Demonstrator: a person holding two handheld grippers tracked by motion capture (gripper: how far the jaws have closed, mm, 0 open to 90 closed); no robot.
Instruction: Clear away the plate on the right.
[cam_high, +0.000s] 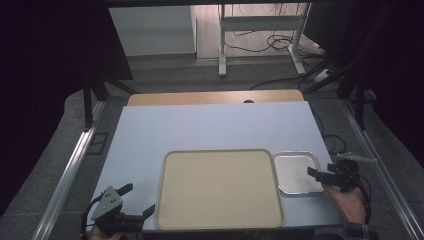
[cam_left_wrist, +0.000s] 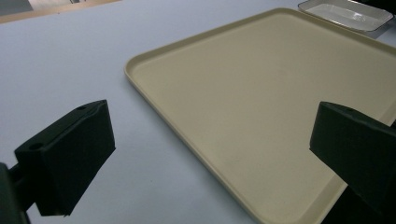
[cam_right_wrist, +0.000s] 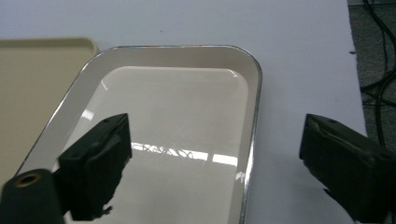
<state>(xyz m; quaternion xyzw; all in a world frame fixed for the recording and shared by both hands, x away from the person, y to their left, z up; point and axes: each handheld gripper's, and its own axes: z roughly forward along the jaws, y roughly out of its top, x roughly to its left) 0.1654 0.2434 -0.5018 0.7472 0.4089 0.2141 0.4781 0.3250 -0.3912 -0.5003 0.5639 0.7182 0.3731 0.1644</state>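
Observation:
A large beige tray (cam_high: 219, 187) lies empty near the front of the white table (cam_high: 210, 127). Touching its right side is a small shiny metal tray (cam_high: 298, 172), also empty. My left gripper (cam_high: 136, 200) stands open at the table's front left corner, its jaws straddling the beige tray's (cam_left_wrist: 280, 107) near left edge. My right gripper (cam_high: 322, 172) is open over the metal tray's (cam_right_wrist: 187, 135) right rim, one jaw above the tray's inside and one above the bare table. Nothing sits between either pair of jaws.
A wooden board edge (cam_high: 215, 96) shows behind the white table top. Beyond the table stand a metal frame (cam_high: 260, 30) and cables (cam_high: 280, 45) on the floor. Rails run along both sides of the table.

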